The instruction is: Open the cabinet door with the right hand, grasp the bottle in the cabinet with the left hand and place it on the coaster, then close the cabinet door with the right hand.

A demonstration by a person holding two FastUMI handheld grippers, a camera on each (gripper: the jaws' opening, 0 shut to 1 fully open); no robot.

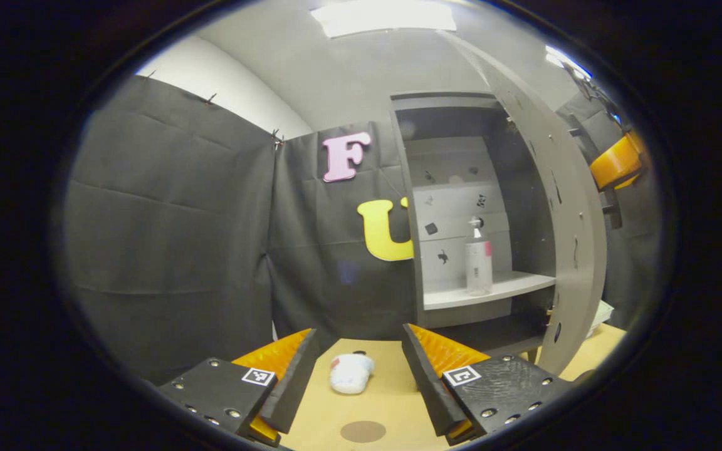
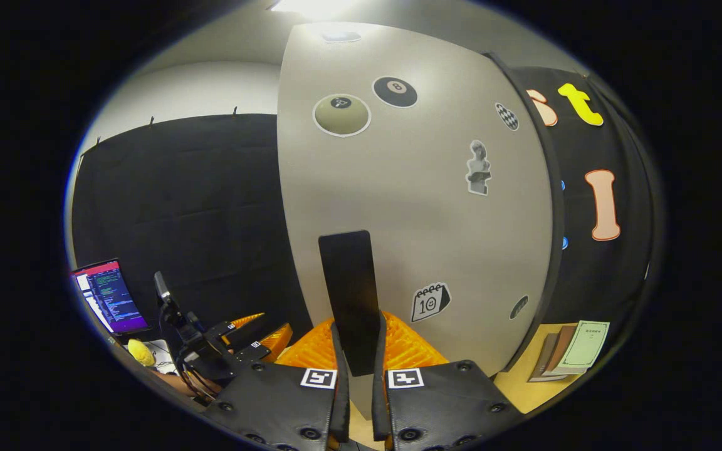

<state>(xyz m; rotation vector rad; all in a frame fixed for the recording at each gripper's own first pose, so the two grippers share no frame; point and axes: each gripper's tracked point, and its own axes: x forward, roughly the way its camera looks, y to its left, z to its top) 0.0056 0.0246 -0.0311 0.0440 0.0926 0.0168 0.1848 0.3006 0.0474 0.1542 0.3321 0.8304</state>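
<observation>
Right claw (image 2: 359, 351) clamped on door handle (image 2: 350, 294), left claw (image 1: 361, 369) wide apart, empty, bottle (image 1: 478, 260) well beyond

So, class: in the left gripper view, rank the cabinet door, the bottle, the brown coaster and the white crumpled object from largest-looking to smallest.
1. Cabinet door
2. Bottle
3. White crumpled object and coaster: they look alike in size, and both lie nearer the camera, so unranked.

white crumpled object (image 1: 350, 373) on table (image 1: 392, 401) | books (image 2: 569, 351) | monitor (image 2: 107, 296)
</observation>
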